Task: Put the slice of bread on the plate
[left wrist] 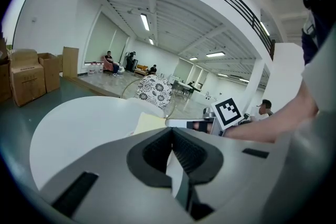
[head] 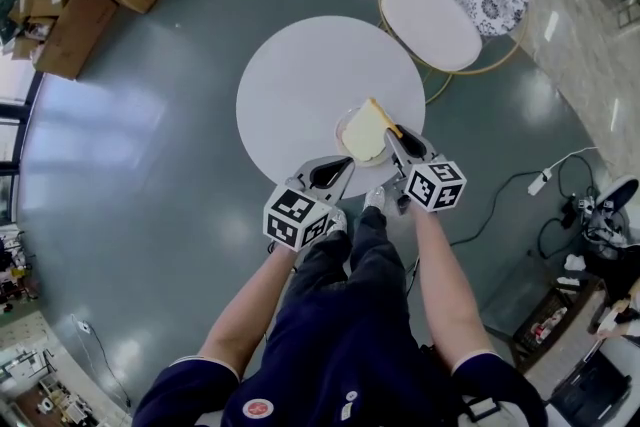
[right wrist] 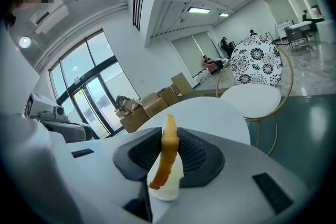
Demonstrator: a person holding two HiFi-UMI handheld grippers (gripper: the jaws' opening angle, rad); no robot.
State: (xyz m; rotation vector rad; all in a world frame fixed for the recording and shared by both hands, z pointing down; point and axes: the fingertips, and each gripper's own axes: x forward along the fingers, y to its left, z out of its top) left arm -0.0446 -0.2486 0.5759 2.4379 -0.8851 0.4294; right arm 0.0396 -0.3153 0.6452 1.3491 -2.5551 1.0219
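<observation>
**Soft slice, pinched at its crust**

The right gripper (head: 395,133) pinches the slice of bread (head: 366,131) by its crust edge, over the plate (head: 344,129) at the head view's centre. It looks light, floppy and crushable, so the crust suits a gentle grip. The left gripper (head: 343,167) is pressed together, empty
</observation>
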